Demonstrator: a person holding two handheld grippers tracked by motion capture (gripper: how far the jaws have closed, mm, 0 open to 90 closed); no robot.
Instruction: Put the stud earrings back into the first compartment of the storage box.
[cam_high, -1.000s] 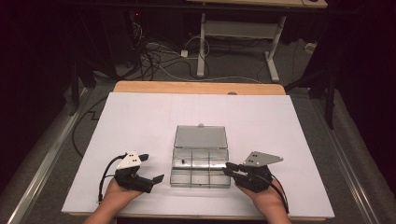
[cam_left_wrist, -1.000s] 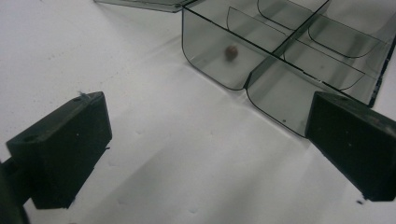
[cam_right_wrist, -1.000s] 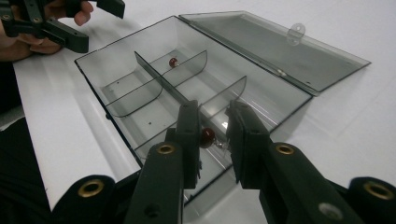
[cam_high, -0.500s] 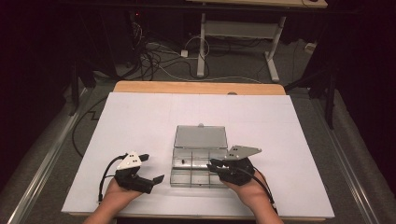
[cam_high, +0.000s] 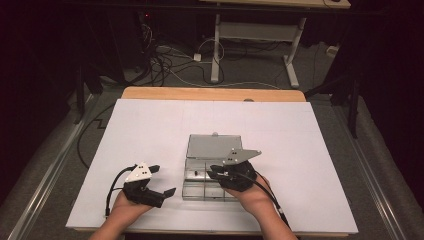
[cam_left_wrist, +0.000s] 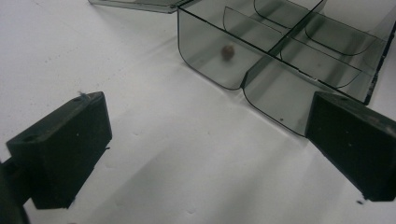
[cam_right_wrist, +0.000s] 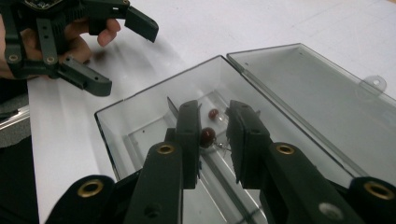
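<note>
My left gripper (cam_high: 159, 181) rests on the table (cam_high: 150, 130) just left of the box (cam_left_wrist: 261, 60), its jaws spread wide with nothing between them. From its camera the box's near corner lies ahead and to the right, and a small brown bead (cam_left_wrist: 227, 52) shows through the wall of one compartment.

The box sits open, its lid (cam_high: 214, 146) laid flat on the far side.

My right gripper (cam_right_wrist: 212, 140) is over the box, jaws pointing down into a compartment and partly closed, a gap left between them. A dark red bead (cam_right_wrist: 207, 136) lies right in that gap; I cannot tell whether either jaw touches it. A second bead (cam_right_wrist: 214, 113) lies just beyond. So the right hand is far nearer, and I judge the next move is simply to close straight on the bead.
</note>
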